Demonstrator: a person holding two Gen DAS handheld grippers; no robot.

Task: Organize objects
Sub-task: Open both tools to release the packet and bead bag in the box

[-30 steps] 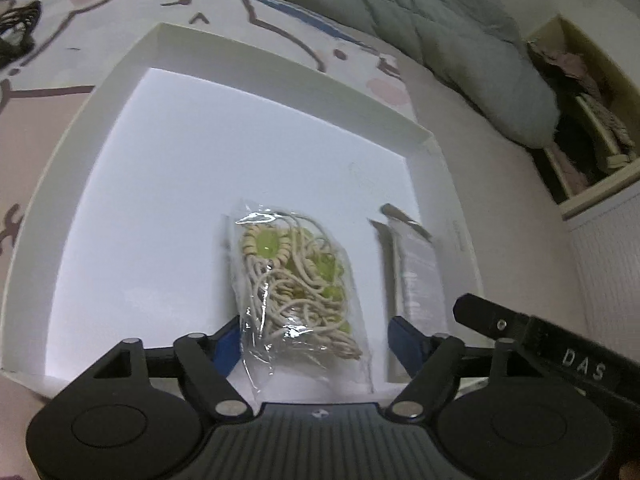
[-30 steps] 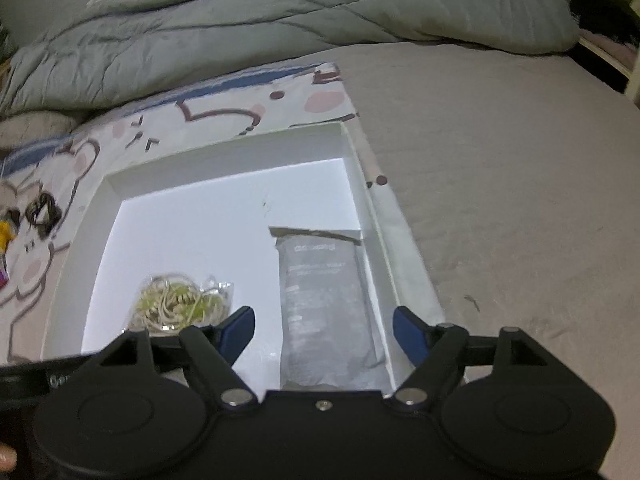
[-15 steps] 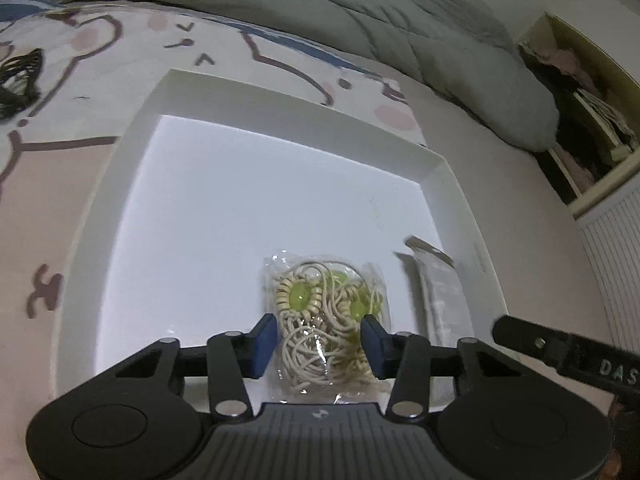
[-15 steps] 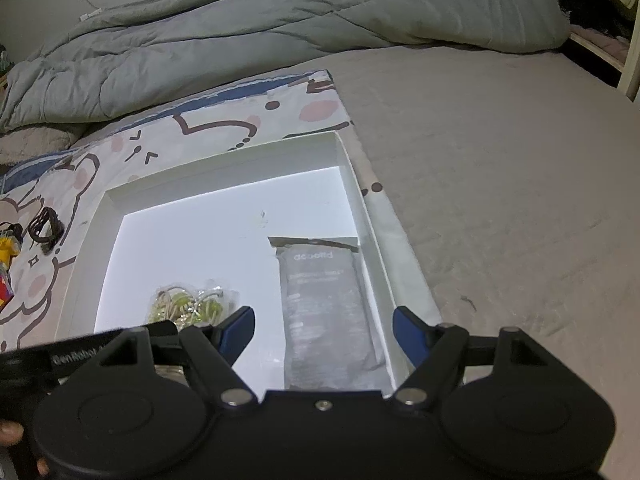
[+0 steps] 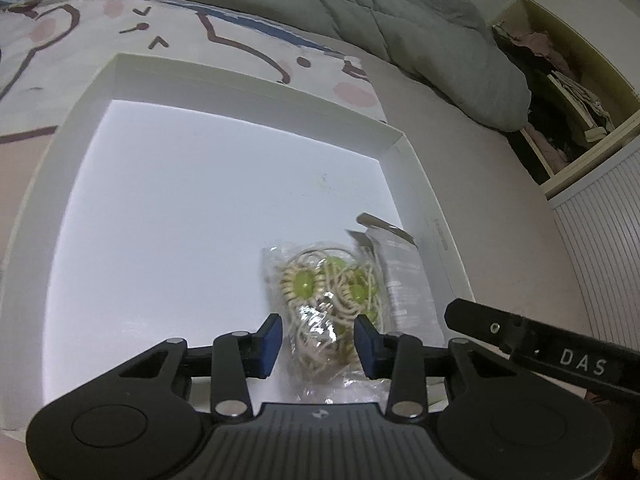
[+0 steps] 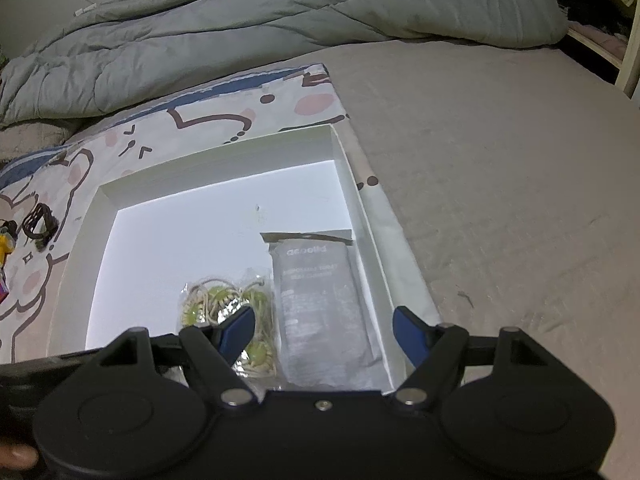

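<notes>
A clear bag of beige cord with green beads (image 5: 330, 300) lies in a shallow white box (image 5: 256, 92) beside a grey flat packet (image 5: 404, 276). My left gripper (image 5: 319, 344) has its blue pads on either side of the bag's near end, jaws part closed; whether they press it I cannot tell. My right gripper (image 6: 324, 330) is open and empty above the grey packet (image 6: 320, 300) at the box's right side (image 6: 370, 232). The bag (image 6: 228, 312) also shows in the right wrist view.
The box rests on a cartoon-print cloth (image 6: 224, 120) on a bed. A grey-green duvet (image 6: 280, 12) lies behind. Small dark items (image 6: 38, 222) sit on the cloth at left. A shelf with clutter (image 5: 568, 92) stands at right.
My left gripper has narrowed from wide open around the bag and drawn back; the bag now sits further right, next to the grey packet. My right gripper stayed open and lifted back slightly.
</notes>
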